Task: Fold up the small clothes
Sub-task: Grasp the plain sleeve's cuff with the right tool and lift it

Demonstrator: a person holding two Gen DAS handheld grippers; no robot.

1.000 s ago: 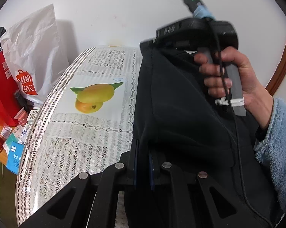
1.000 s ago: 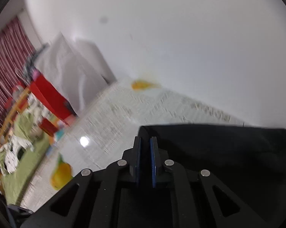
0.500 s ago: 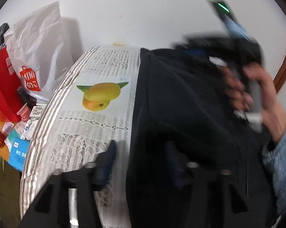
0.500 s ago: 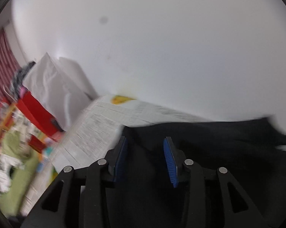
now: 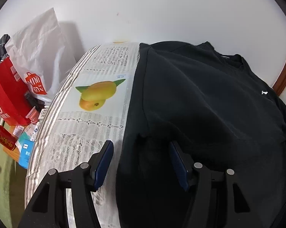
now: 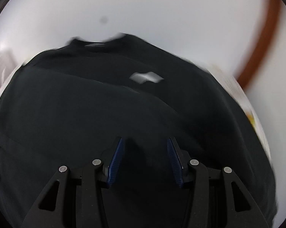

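Your left gripper [image 5: 140,153] has its blue pads spread wide, and nothing is pinched between them. The left pad [image 5: 103,163] hangs over the lace-patterned tablecloth [image 5: 82,133], while the right pad sits over the black shirt [image 5: 200,114], so the shirt's folded left edge runs up through the gap between your fingers without either pad pressing on it.

Your right gripper [image 6: 145,152] is still widening its jaws; the pads are apart and hold nothing. That view is blurred, but the black shirt [image 6: 104,114] fills it, lying flat just below and ahead of the fingertips, with a pale mark on its chest [image 6: 146,77] and the collar at the far end near the white wall.

Taking the shirt as your landmark: it lies spread on the table with its neck toward the wall. Just left of it, on the tablecloth, is a printed picture of yellow mangoes [image 5: 97,95]. Farther left, off the table's edge, stands a white paper bag [image 5: 38,57] with red lettering; what it holds cannot be seen. Beside that is a red bag [image 5: 8,95], its contents also hidden. Below them lie a red can [image 5: 5,139] and a small blue box [image 5: 26,153].
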